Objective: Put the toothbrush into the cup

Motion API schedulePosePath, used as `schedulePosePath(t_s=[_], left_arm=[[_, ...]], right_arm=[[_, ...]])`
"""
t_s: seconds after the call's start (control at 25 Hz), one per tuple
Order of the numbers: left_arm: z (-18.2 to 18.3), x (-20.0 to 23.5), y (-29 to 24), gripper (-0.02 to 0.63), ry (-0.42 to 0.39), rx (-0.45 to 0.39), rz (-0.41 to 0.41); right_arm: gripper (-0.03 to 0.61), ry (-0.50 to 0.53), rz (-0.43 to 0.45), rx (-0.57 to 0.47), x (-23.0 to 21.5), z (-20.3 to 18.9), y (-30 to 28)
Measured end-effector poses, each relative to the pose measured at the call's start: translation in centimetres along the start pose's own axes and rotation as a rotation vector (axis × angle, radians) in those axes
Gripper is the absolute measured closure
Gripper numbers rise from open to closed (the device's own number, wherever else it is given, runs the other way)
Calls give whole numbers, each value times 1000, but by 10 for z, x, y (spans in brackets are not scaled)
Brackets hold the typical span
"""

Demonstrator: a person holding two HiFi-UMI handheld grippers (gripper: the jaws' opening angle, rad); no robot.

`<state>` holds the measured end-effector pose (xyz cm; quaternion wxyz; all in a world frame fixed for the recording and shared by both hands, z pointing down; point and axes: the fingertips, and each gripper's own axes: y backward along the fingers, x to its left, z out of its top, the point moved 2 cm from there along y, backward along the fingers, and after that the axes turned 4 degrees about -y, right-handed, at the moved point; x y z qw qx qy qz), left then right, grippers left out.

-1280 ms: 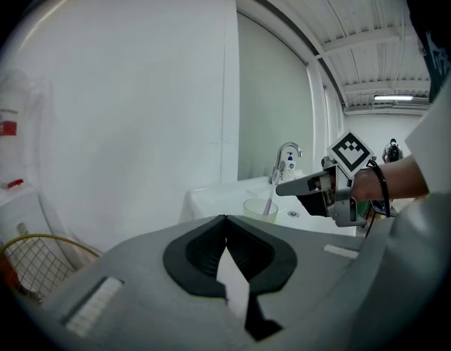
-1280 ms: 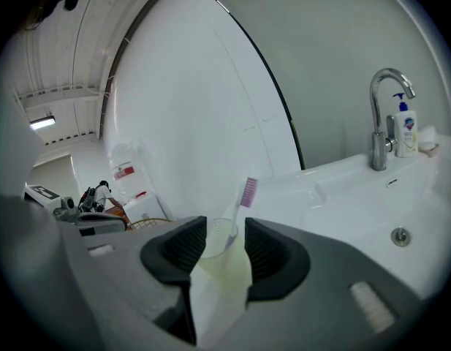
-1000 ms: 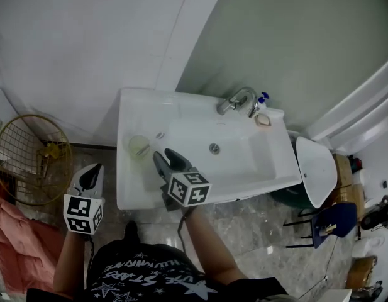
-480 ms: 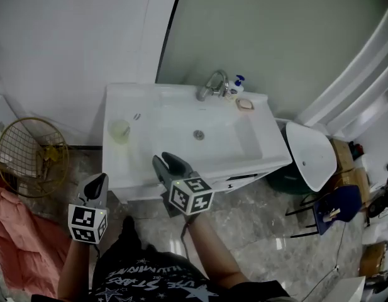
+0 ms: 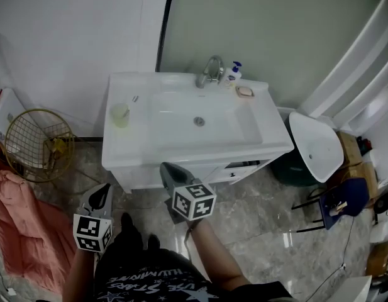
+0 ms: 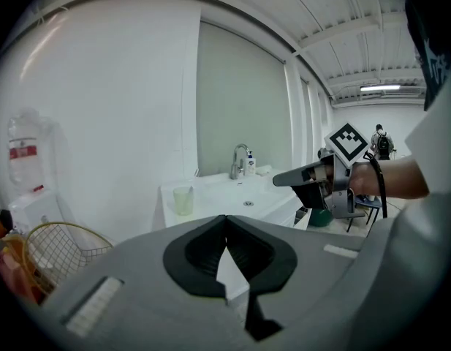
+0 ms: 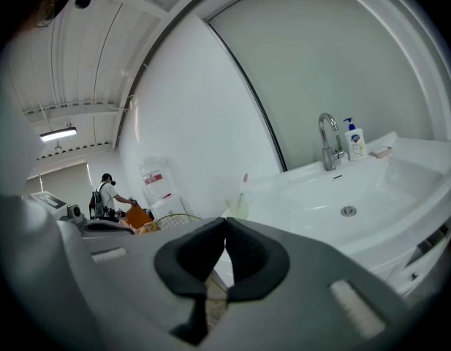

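A pale yellow-green cup [image 5: 120, 114] stands on the left rim of the white washbasin [image 5: 256, 145]. In the right gripper view a toothbrush [image 7: 244, 183] stands upright in the cup [image 7: 237, 206]; the left gripper view shows the same cup [image 6: 183, 199]. Both grippers hang in front of the vanity over the floor, well clear of the basin. My left gripper [image 5: 104, 189] is shut and empty, its pads meeting at the tip [image 6: 225, 219]. The right gripper [image 5: 166, 167] is also shut with nothing between its pads [image 7: 225, 222].
A faucet [image 5: 209, 72], soap bottle [image 5: 232, 72] and soap dish [image 5: 244, 92] sit at the basin's back. A wire basket [image 5: 36, 146] and pink cloth [image 5: 17, 231] lie at the left. At the right are a white toilet lid [image 5: 316, 150] and a blue chair [image 5: 335, 209].
Both grippers have drawn back from the basin to the floor in front of the vanity. The right gripper's jaws, open one second ago, have shut.
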<state>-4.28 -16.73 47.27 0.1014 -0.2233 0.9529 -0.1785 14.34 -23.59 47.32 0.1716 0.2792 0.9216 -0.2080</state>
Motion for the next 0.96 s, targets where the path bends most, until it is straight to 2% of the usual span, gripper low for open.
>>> schedulePosePath(t_s=[0.48, 0.96], left_arm=[[-10, -12, 25, 606, 18, -4, -14], [-21, 17, 71, 604, 6, -28, -35]], right_arm=[[574, 31, -6, -12, 12, -3, 25], [574, 51, -42, -44, 67, -11, 29]])
